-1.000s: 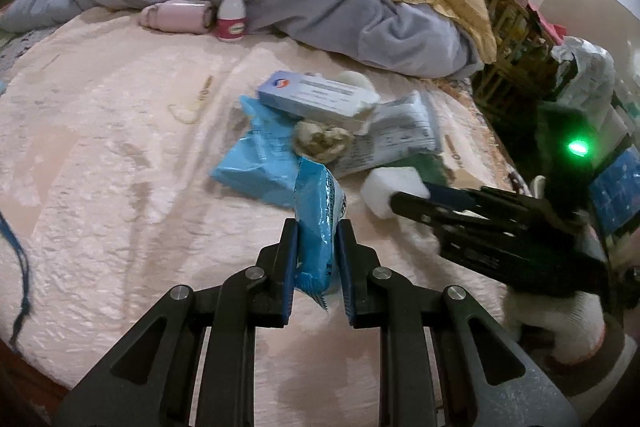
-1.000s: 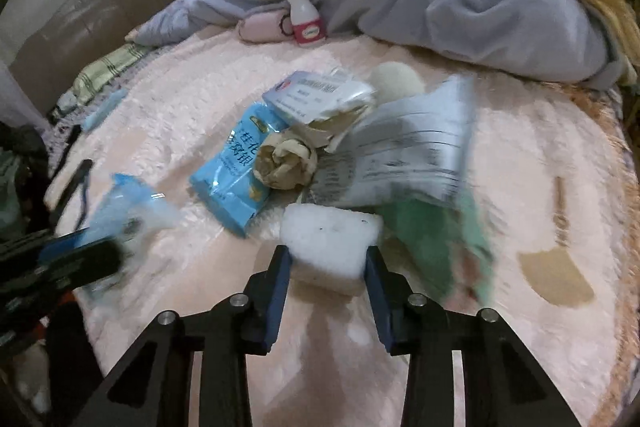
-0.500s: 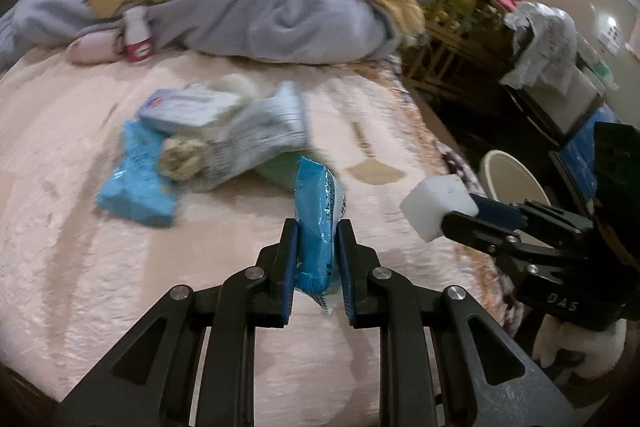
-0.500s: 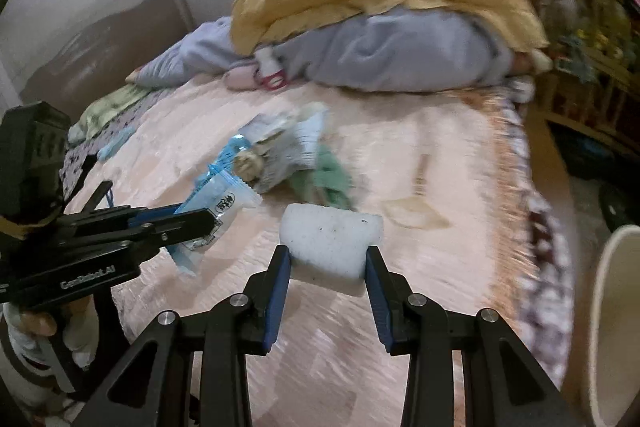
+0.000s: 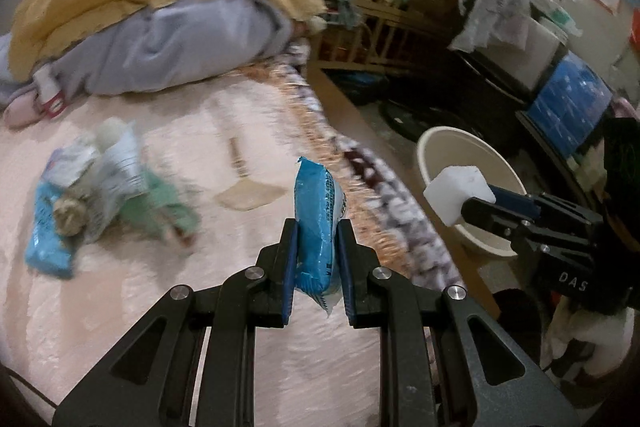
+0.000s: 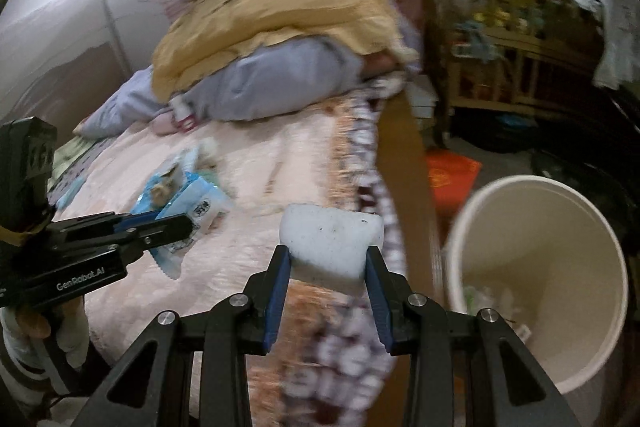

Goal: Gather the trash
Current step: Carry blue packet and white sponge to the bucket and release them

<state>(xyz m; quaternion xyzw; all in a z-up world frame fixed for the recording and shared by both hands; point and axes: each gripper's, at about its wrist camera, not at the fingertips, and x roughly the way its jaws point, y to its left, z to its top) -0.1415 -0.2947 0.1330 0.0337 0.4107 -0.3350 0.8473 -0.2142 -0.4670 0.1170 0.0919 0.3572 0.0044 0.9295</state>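
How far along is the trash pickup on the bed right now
Done: some scraps already lie in the cream bin. In hand: the left gripper clamps a blue wrapper, the right gripper a white foam block, neither over the bin yet. Left: the pile of wrappers on the bed.

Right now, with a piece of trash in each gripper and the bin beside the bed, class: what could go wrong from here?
1. The right gripper holds the white foam block by its lower edge only; it could slip out short of the cream bin.
2. The left gripper pinches the blue wrapper, which is thin and may cling to the pads on release.
3. More litter is left on the bed.
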